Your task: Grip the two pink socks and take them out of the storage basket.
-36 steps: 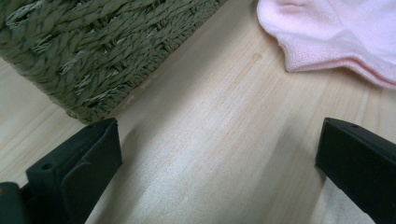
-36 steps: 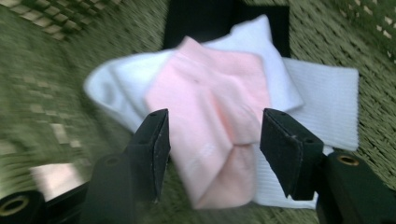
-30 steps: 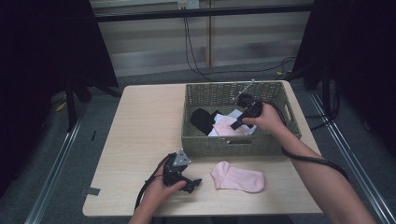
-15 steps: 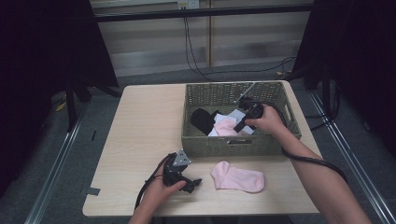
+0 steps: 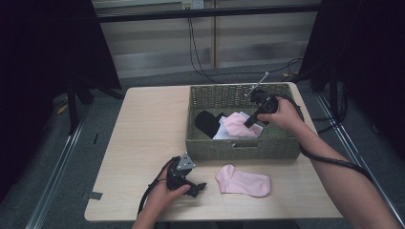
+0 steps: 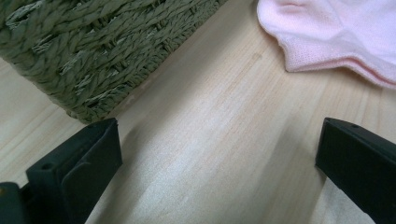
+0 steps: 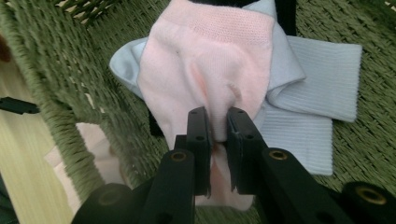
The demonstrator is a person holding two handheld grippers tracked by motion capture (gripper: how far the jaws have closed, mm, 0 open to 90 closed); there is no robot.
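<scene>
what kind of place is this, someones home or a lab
Most likely a lab or recording room, not a home: a bare wooden table ringed by black curtains, loose cables on the floor behind, and a wicker basket of socks set out as props.

A pale pink sock (image 7: 205, 70) hangs pinched at one end, draped over white socks (image 7: 303, 121) in the green wicker basket (image 5: 239, 149) at the table's far right. A matching pink sock (image 5: 242, 181) lies flat in front of the basket.
</scene>
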